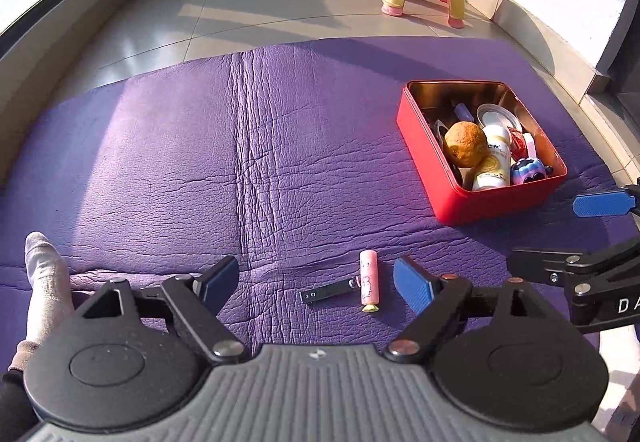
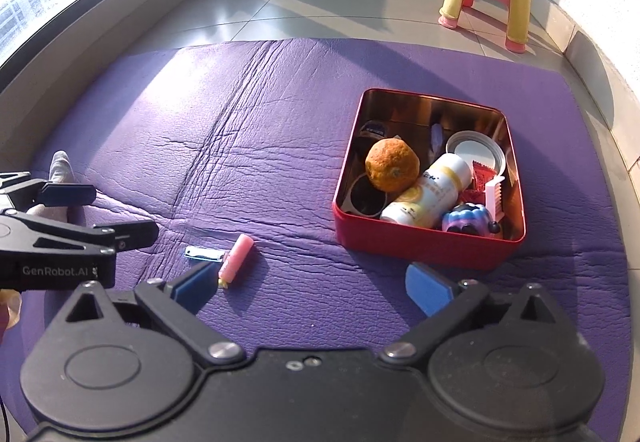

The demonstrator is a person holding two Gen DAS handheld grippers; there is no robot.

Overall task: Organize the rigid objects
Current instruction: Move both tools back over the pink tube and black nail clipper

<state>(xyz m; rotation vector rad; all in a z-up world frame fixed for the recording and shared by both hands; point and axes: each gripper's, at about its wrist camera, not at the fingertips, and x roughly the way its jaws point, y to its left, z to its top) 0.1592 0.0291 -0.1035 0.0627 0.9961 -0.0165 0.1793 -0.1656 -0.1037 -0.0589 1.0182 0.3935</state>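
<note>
Your left gripper (image 1: 318, 284): jaws spread, empty; pink tube (image 1: 369, 281) and nail clipper (image 1: 329, 291) lie between them on purple mat (image 1: 160, 162). Your right gripper (image 2: 312, 288): jaws spread, empty; red tin (image 2: 424, 242) just ahead, right.

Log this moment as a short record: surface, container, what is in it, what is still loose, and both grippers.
surface: purple mat on a tiled floor
container: red tin, open, no lid in view
in tin: orange, white-and-yellow bottle, purple toy, jar lid, other small items
loose on mat: pink tube, nail clipper, touching at one end
left gripper: open, empty, the loose items between its fingers
right gripper: open, empty
</note>
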